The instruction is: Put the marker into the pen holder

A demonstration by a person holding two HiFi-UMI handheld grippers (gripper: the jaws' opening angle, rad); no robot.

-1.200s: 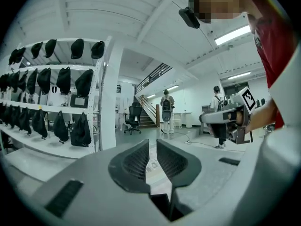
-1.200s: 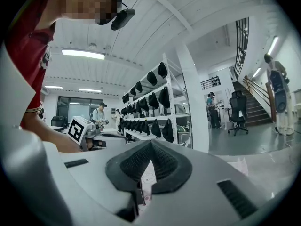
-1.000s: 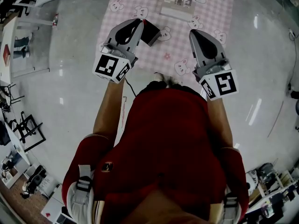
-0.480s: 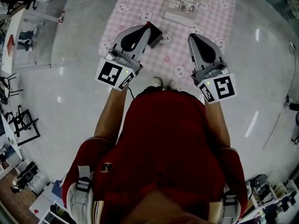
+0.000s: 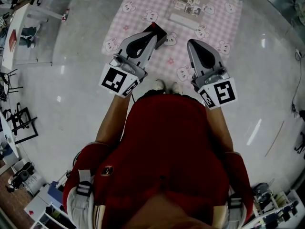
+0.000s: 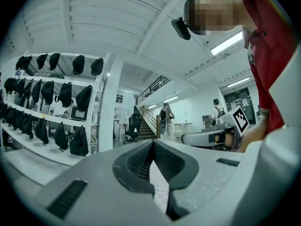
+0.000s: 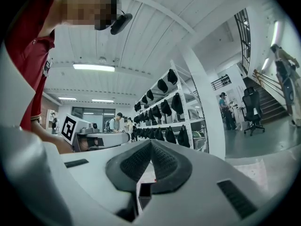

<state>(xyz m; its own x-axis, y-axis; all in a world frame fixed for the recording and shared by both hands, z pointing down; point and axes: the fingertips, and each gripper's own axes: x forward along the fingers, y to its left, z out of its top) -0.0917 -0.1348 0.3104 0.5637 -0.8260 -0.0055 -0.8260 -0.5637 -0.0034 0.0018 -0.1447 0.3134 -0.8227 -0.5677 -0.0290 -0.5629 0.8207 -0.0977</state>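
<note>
I look down at a pink checked mat (image 5: 217, 30) on the floor. A black box-shaped pen holder (image 5: 160, 35) stands on it, half hidden behind my left gripper (image 5: 151, 31), whose jaws are shut with nothing between them (image 6: 153, 142). My right gripper (image 5: 192, 43) hovers beside it, a little to the right, also shut and empty (image 7: 150, 142). Through the gap under the right jaws the black holder (image 7: 144, 190) shows with a tiny red speck beside it. I cannot make out the marker clearly in any view.
A printed booklet (image 5: 187, 5) lies at the mat's far side. The person's feet (image 5: 166, 86) stand at the mat's near edge on glossy grey floor. Shelves of black bags (image 6: 56, 102), a staircase and people in the distance fill the gripper views.
The mat has come closer under the grippers and the feet now show. Both grippers have drawn slightly nearer each other, and the left one covers more of the black holder.
</note>
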